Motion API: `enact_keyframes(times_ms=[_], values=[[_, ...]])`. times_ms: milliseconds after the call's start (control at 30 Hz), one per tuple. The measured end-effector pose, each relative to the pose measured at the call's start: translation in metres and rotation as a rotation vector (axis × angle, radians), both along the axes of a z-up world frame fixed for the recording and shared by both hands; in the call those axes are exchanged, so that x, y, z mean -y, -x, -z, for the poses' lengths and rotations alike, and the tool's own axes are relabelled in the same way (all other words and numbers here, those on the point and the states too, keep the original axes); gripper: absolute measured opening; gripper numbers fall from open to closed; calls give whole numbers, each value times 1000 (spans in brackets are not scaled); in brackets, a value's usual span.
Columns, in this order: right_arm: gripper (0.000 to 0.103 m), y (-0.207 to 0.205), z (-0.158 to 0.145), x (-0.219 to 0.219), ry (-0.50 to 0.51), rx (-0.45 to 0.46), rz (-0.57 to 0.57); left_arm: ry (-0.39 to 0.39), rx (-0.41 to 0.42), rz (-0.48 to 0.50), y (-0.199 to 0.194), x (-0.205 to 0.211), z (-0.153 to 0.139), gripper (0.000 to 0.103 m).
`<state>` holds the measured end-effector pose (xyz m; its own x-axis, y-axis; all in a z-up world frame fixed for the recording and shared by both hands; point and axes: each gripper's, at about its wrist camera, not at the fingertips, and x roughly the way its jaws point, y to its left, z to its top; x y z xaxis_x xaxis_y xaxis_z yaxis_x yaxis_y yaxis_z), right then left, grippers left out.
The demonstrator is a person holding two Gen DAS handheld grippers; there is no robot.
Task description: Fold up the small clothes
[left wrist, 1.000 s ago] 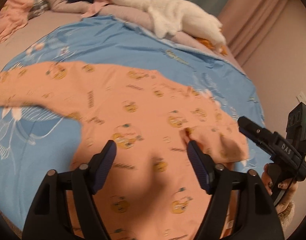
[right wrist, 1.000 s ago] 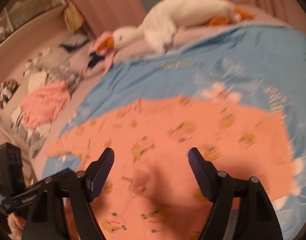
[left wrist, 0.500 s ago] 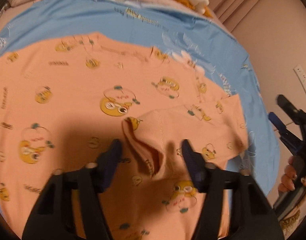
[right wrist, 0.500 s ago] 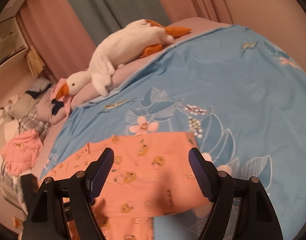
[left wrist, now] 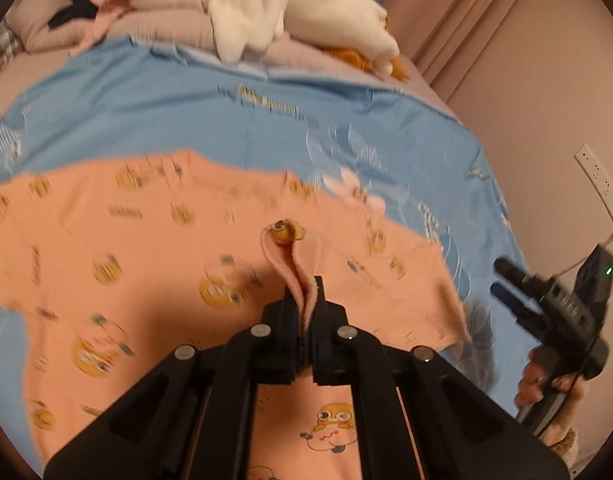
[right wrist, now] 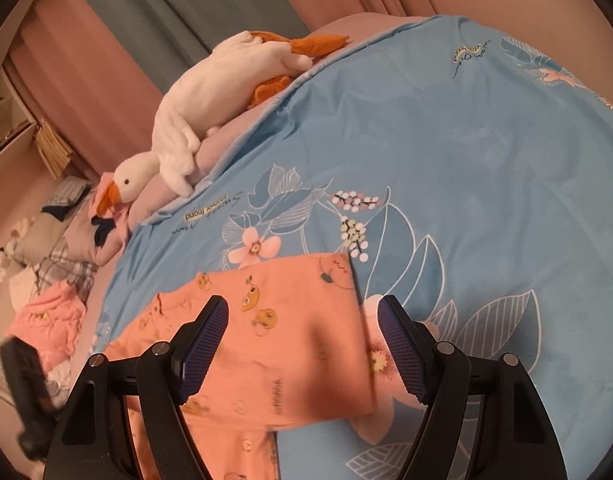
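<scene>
Orange garment (left wrist: 154, 248): small printed top with cartoon figures, spread on the blue floral bedcover (left wrist: 186, 112); partly motion-blurred in the left wrist view.

Left gripper (left wrist: 304, 300): jaws have just been closing and now stand pressed together on a raised fold of the orange garment, the pinched fabric standing up in a ridge between the fingers.

Plush goose (left wrist: 290, 12): white, orange beak and feet, lying along the pink pillows at the far edge of the bedcover, well apart from the garment.

Right gripper (right wrist: 302, 344): jaws wide apart, nothing between the pads; it hangs above the garment's right-hand edge, over the cloth and bare bedcover. In the left wrist view it shows at the right margin, held by a hand (left wrist: 546, 380).

Wall socket strip (left wrist: 600, 184): on the wall at far right.
</scene>
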<state>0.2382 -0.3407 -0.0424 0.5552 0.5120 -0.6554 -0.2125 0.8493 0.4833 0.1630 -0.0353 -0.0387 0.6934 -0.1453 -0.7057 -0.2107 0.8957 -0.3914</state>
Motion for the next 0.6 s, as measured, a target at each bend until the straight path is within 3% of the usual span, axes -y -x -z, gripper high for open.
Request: enact_keyframes(times_ms=[233, 600], values=[[77, -4, 8, -3, -7, -28, -17, -43, 46, -75, 5, -32, -27, 3], [77, -5, 17, -24, 23, -58, -83, -105, 64, -191, 18, -74, -39, 3]])
